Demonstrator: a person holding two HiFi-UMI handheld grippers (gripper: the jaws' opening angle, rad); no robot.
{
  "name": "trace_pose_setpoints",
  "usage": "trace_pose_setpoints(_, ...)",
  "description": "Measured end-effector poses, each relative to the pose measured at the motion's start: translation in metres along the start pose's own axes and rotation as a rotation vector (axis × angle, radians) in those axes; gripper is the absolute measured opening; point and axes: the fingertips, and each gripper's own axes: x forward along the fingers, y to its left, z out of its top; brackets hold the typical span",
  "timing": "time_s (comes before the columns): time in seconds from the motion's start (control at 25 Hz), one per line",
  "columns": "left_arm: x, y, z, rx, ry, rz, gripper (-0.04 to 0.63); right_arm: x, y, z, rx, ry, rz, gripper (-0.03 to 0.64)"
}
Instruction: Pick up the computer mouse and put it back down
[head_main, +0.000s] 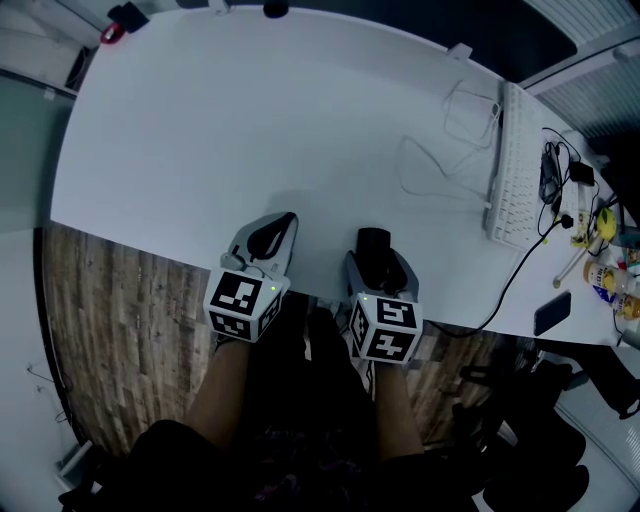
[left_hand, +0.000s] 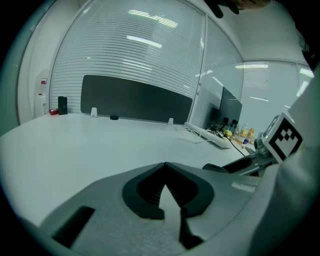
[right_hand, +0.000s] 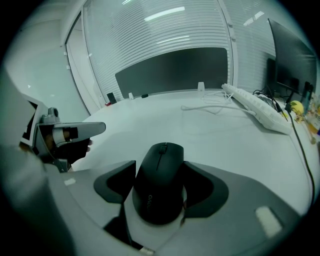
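Since my right gripper (head_main: 381, 268) was clamped on the mouse (right_hand: 159, 187) close to the bench's (head_main: 250, 130) near edge, I judged that a slack squeeze or careless release could tip it off onto the floor (head_main: 110, 320). My left gripper (left_hand: 166, 167) was closed on nothing. No view showed me whether the mouse touched the bench.

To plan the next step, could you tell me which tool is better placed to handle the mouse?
The right: the right tool grips the mouse between its jaws, while the left tool is shut and empty.
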Motion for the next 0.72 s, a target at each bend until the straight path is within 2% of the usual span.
trace_pose_setpoints(0.44, -0.002, 0.003, 0.005, 0.003, -0.01, 0.015, 0.002, -0.002, -0.003, 0.002, 0.013, -0.022, -0.009, 0.308)
trace_pose_setpoints(0.6, -0.003, 0.003, 0.007, 0.002, -0.011, 0.016, 0.002, -0.004, -0.002, 0.005, 0.018, -0.035, 0.006, 0.342)
trace_pose_setpoints(0.72, -0.004, 0.002, 0.008, 0.006, -0.012, 0.015, 0.002, -0.01, -0.001, 0.011, 0.001, -0.065, 0.006, 0.342)
